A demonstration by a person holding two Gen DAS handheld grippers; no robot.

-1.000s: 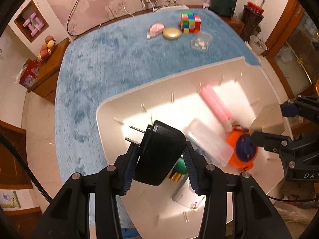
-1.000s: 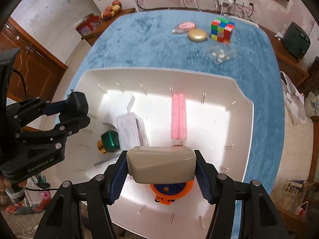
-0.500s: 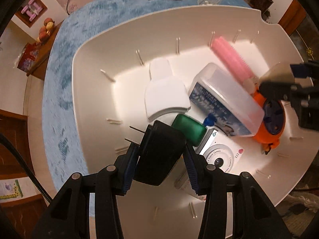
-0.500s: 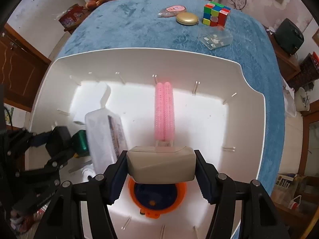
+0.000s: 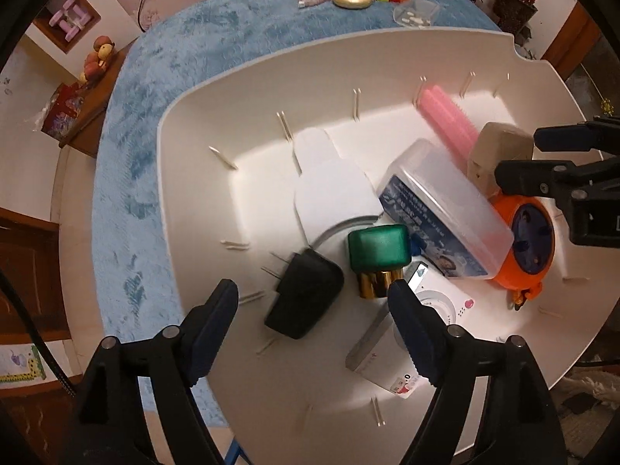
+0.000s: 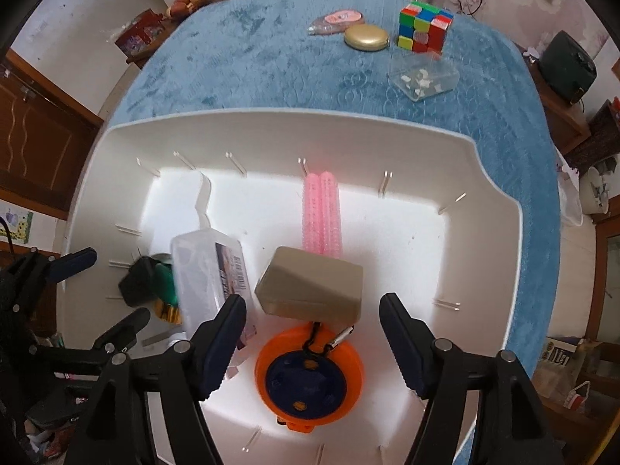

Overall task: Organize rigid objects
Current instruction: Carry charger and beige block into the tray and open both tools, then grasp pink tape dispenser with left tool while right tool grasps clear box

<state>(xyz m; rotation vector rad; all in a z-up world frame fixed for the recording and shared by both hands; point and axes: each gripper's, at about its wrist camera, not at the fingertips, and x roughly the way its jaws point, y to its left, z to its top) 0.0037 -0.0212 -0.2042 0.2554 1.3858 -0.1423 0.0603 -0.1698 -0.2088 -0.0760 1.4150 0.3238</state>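
A big white bin (image 5: 186, 178) (image 6: 445, 232) sits on the blue tablecloth. My left gripper (image 5: 314, 302) is open above a black plug adapter (image 5: 304, 298) that lies on the bin floor, also seen in the right wrist view (image 6: 135, 285). My right gripper (image 6: 312, 310) is open just behind a beige box (image 6: 312, 285) (image 5: 498, 151) that rests on an orange disc (image 6: 310, 376) and a pink brush (image 6: 321, 213). A clear plastic case (image 5: 441, 209) (image 6: 205, 275) and a green-capped bottle (image 5: 378, 257) lie between them.
On the cloth beyond the bin lie a colour cube (image 6: 424, 25), a gold compact (image 6: 366, 37), a pink packet (image 6: 337, 21) and a small clear box (image 6: 424, 76). A white flat piece (image 5: 329, 190) and a small white device (image 5: 438, 302) lie in the bin.
Both grippers opened. The left one let the black adapter drop onto the bin floor. The right one let the beige box drop onto the orange disc and pink brush.
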